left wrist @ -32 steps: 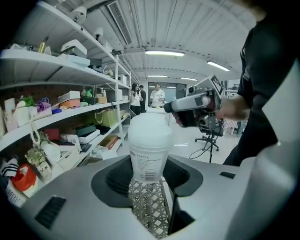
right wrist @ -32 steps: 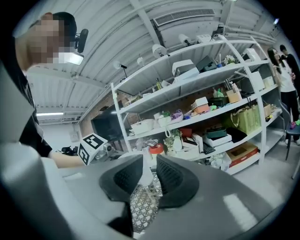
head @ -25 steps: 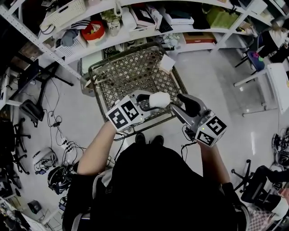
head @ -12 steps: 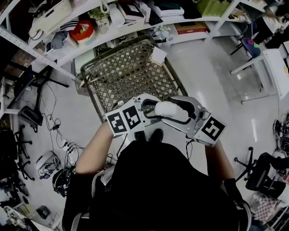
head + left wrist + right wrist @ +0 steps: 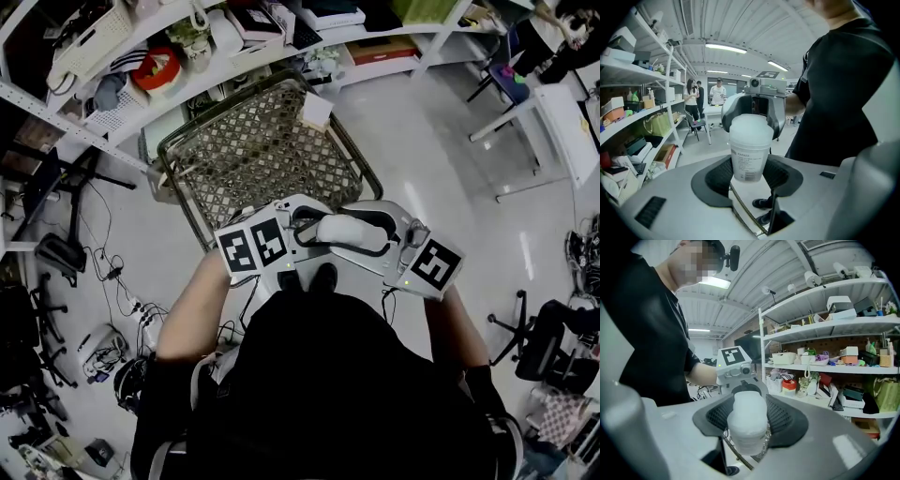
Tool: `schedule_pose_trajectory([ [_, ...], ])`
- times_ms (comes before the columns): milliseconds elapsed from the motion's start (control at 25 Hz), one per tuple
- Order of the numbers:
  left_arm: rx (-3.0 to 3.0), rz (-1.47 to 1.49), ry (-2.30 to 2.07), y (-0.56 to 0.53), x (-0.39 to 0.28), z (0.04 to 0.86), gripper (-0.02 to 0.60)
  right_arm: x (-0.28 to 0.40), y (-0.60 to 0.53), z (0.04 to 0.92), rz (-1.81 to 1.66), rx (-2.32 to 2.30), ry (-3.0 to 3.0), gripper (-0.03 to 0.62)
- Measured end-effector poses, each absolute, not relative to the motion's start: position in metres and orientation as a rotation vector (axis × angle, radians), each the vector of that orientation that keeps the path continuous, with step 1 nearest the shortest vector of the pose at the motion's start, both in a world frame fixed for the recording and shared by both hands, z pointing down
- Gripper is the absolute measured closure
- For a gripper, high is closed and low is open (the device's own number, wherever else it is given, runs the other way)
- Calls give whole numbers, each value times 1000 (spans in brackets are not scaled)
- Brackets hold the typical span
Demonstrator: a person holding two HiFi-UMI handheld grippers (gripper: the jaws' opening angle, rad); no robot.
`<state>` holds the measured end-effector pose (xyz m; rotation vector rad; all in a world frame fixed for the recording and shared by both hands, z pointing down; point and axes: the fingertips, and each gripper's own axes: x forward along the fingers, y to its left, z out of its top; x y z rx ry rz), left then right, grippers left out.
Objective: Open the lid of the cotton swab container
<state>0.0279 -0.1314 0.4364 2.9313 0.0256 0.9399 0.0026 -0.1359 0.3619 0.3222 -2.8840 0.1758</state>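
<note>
A white cotton swab container (image 5: 345,231) lies level between my two grippers, in front of the person's chest. My left gripper (image 5: 314,225) is shut on its labelled body (image 5: 749,161). The frosted lid (image 5: 751,127) points away from it. My right gripper (image 5: 373,232) faces the left one, with the lid end (image 5: 747,427) between its pads. Its jaws have just been closing, and the pads now touch the lid on both sides. The left gripper's marker cube (image 5: 732,356) shows behind the container in the right gripper view.
A wire shopping cart (image 5: 262,150) stands just ahead of the hands, with a small white box on its far corner. Crowded shelves (image 5: 187,56) run behind it. Cables lie on the floor (image 5: 122,281) at the left. A white table (image 5: 572,122) stands at the right.
The right gripper, apart from the container a second ago, has moved left and now has the lid end between its jaws. Both hands have drawn slightly toward the body.
</note>
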Motion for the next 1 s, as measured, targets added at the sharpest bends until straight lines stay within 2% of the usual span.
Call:
schedule_pose_trajectory([
  [320,2833,863,-4,-133,23,441,385,-3,-137,359,-47,325,-2823,375],
  [640,2841,917,-120,-148,14,443,385,-1,-140,332,201,309,-3006,372],
  [800,2837,890,-192,-160,10,439,385,4,-144,321,216,316,-3078,461],
  [1000,2832,841,-292,-174,6,430,385,6,-143,324,198,315,-3082,474],
])
